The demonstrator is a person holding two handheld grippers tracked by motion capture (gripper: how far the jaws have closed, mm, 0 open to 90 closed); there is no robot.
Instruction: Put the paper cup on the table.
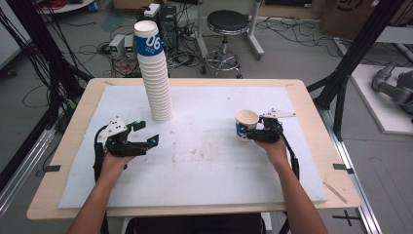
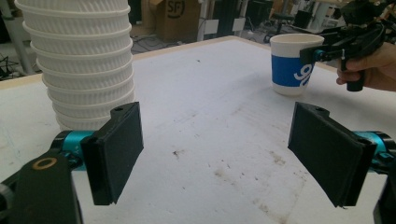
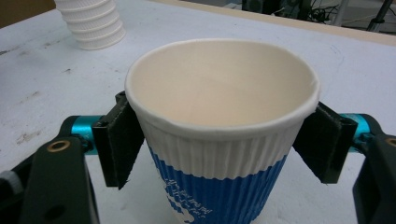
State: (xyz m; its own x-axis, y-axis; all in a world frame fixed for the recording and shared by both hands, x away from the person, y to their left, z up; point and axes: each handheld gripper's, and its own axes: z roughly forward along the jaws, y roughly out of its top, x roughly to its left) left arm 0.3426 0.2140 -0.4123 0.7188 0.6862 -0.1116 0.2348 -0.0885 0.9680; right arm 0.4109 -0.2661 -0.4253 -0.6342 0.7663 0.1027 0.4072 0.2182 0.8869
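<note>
A single paper cup [image 1: 246, 124], white with a blue band, stands upright on the white mat right of centre. My right gripper [image 1: 254, 132] reaches around it from the right. In the right gripper view the cup [image 3: 219, 154] stands between the two pads just under its rim. The rim is round and unsqueezed, and the pads lie right beside the wall without visibly pressing, so I read the jaws as open. My left gripper [image 1: 146, 139] rests low over the mat at the left, open with nothing between its pads [image 2: 116, 149]. A tall stack of white cups [image 1: 155, 78] stands behind it.
The stack of cups [image 2: 84, 60] stands close to the left gripper's left pad. White mat [image 1: 209, 161] lies between the two grippers. Beyond the table's far edge are a stool [image 1: 226, 29], cables and boxes on the floor.
</note>
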